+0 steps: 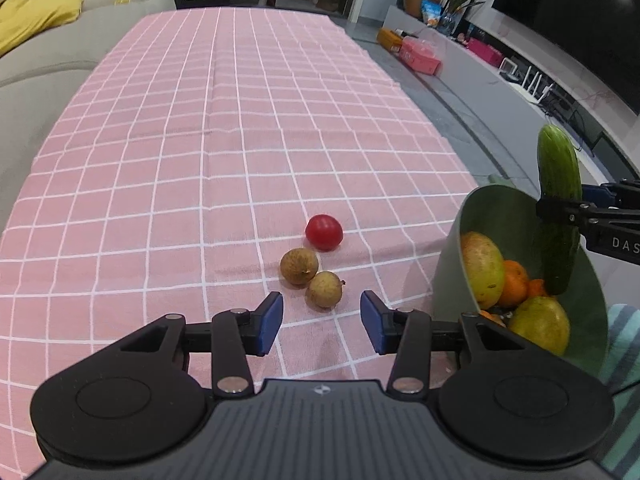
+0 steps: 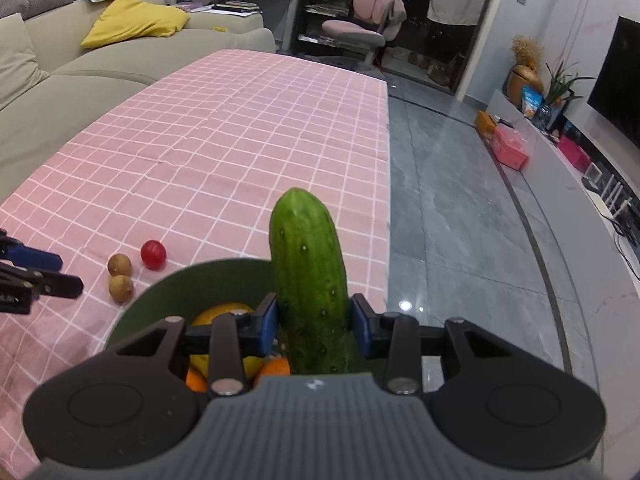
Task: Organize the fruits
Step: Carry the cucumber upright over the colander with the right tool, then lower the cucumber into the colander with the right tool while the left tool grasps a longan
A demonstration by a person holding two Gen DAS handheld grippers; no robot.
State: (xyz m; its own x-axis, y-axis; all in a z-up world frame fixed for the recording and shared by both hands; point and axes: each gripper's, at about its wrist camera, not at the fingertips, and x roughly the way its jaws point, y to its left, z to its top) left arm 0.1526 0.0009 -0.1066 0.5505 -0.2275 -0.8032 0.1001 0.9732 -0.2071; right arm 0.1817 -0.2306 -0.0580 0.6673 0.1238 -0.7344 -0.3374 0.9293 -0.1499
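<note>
My right gripper (image 2: pixel 315 314) is shut on a green cucumber (image 2: pixel 308 264), which it holds upright. The cucumber's lower end dips into a green bowl (image 2: pixel 160 300) that holds yellow-green mangoes (image 1: pixel 482 268) and oranges (image 1: pixel 514 282). In the left wrist view the cucumber (image 1: pixel 558 168) stands over the bowl (image 1: pixel 500 208) at the right edge. My left gripper (image 1: pixel 321 308) is open, low over the pink checked tablecloth (image 1: pixel 200 140). Two brown longans (image 1: pixel 299 266) (image 1: pixel 324 295) and a red cherry tomato (image 1: pixel 324 232) lie just ahead of its blue pads (image 1: pixel 270 320), none between them.
The bowl stands near the table's right edge, with grey floor (image 2: pixel 460 220) beyond it. A beige sofa (image 2: pixel 80 80) runs along the table's left side. A striped cloth (image 1: pixel 624 340) lies to the right of the bowl. A low TV shelf (image 2: pixel 560 152) lines the right wall.
</note>
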